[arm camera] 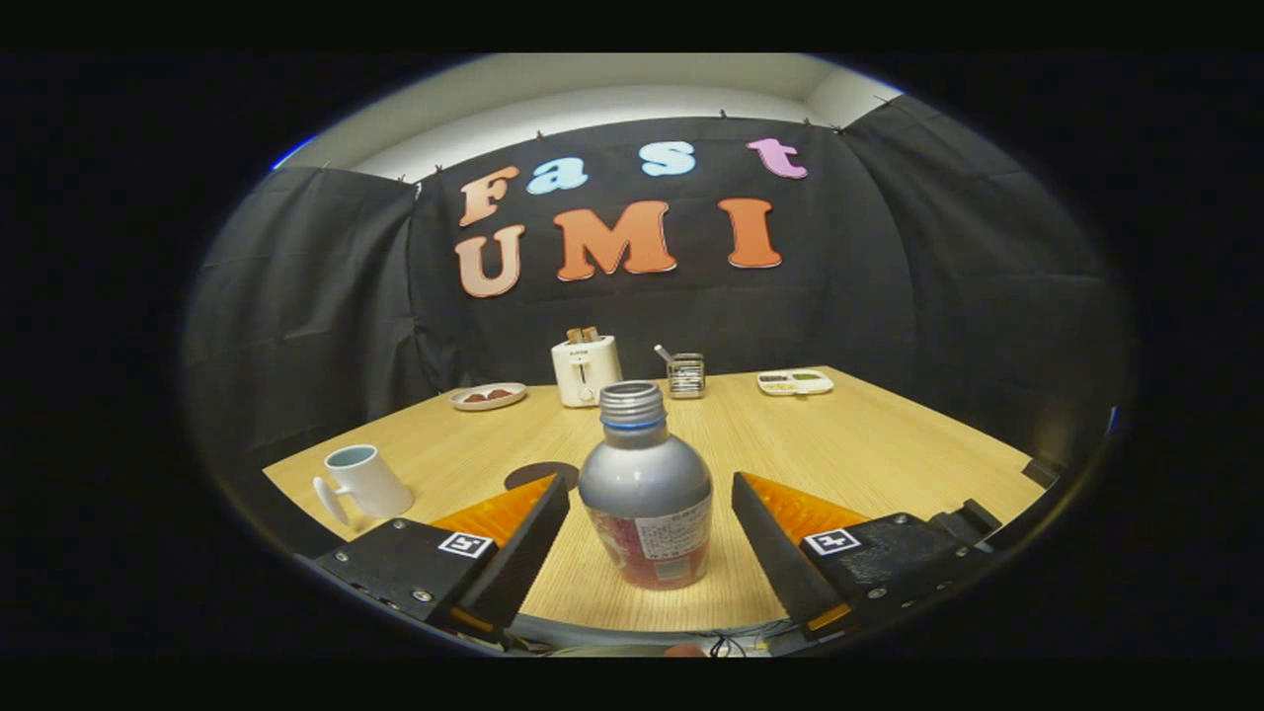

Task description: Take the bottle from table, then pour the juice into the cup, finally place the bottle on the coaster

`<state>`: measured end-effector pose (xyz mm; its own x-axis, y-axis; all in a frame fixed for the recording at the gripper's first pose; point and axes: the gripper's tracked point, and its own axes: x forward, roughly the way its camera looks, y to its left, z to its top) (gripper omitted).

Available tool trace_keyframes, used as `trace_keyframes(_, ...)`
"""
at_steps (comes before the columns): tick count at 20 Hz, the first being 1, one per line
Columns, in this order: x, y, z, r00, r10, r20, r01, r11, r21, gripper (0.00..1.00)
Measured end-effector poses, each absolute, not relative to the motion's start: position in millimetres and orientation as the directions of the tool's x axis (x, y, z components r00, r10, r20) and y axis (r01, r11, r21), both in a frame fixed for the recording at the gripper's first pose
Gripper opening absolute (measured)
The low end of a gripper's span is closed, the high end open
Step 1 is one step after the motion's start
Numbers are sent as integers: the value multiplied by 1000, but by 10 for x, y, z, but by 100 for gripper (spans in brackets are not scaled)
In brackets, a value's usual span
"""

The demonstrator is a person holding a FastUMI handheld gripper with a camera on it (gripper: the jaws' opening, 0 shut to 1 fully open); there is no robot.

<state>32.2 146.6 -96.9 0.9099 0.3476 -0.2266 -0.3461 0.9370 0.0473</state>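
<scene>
**Bottle between spread fingers**

Nearest me: gripper [647, 513] released, fingers wide, untouching. Between them: capped aluminium bottle [646, 489], upright on table [889, 444]. Beyond left finger: dark coaster [533, 474], white mug [363, 482]. Far edge: toaster [586, 369], plate [487, 396].

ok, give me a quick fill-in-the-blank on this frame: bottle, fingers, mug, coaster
1. The silver metal bottle stands upright ____ the open gripper's two fingers, touching neither.
2. Its screw cap is still ____.
3. The white ceramic mug stands on the wooden table, its handle toward the ____.
4. The dark round coaster has ____ on it.

Missing: between; on; gripper; nothing
</scene>
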Motion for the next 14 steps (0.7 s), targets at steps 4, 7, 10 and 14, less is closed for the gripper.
trace_keyframes(4, 324, 1514, -1170, 893, 354, -278, -353, 934, 57, 99)
trace_keyframes(7, 330, 1524, -1286, 885, 350, -308, -350, 935, 57, 99)
trace_keyframes(10, 314, 1515, -1364, 879, 347, -328, -347, 936, 61, 98)
trace_keyframes(14, 306, 1481, -1488, 873, 329, -360, -337, 941, 40, 93)
